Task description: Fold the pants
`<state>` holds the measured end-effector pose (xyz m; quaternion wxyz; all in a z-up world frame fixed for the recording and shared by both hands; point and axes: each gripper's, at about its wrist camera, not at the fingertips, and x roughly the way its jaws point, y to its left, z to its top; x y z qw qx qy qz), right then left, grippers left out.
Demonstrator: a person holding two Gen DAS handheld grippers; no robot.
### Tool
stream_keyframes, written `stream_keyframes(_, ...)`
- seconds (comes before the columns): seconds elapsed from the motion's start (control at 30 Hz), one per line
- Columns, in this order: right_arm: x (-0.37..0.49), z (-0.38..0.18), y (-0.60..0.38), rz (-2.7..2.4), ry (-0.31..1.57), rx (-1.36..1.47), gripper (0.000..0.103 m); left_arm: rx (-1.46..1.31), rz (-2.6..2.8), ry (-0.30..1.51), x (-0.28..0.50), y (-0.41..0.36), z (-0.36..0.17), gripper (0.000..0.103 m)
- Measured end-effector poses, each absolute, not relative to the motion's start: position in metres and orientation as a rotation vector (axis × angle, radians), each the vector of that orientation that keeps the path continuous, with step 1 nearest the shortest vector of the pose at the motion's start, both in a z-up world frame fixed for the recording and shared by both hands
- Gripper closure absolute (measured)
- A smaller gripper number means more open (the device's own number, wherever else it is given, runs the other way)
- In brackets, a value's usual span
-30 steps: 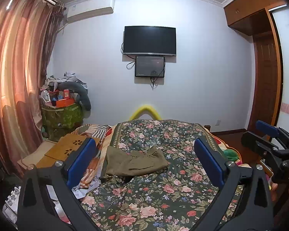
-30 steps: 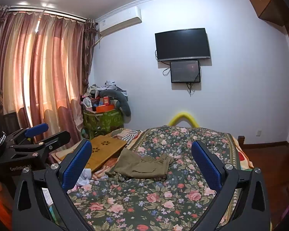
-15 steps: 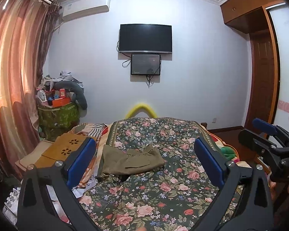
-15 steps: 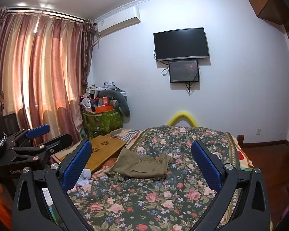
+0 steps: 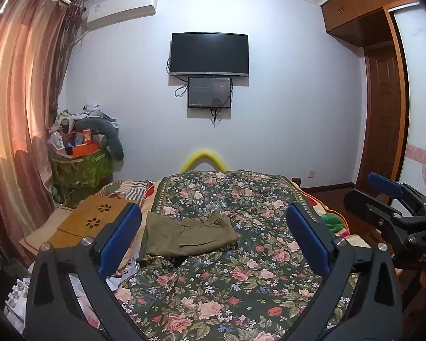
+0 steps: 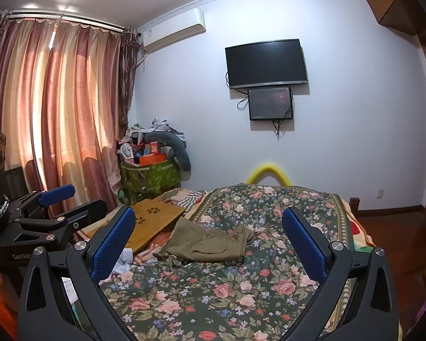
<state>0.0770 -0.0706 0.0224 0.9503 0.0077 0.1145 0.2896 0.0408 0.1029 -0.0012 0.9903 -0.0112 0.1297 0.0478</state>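
Olive-green pants (image 5: pixel 189 236) lie crumpled on the floral bedspread (image 5: pixel 241 284), toward its left side; they also show in the right wrist view (image 6: pixel 210 241). My left gripper (image 5: pixel 213 230) is open and empty, held above the near part of the bed, well short of the pants. My right gripper (image 6: pixel 208 233) is open and empty too, at a similar distance. Each gripper shows at the edge of the other's view: the right one (image 5: pixel 392 213) and the left one (image 6: pixel 51 213).
A wooden lap desk (image 5: pixel 96 218) lies left of the bed beside striped cloth. A green bin piled with clutter (image 5: pixel 82 167) stands in the corner by the curtains (image 6: pixel 56 113). A TV (image 5: pixel 208 54) hangs on the far wall. A wooden door (image 5: pixel 383 113) is at right.
Both grippers have drifted slightly, the left view shifting so the pants sit a little more to the left. Jaws stay open; the pants have not moved.
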Motion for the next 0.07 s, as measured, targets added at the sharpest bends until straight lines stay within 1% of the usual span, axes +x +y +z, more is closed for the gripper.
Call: stream_keyframes(0.07, 0.0796, 0.0208, -0.07, 0.59, 0.239, 0.016, 0.001, -0.02, 0.098, 0.263, 0.0433, 0.1027, -0.0031, 0.0)
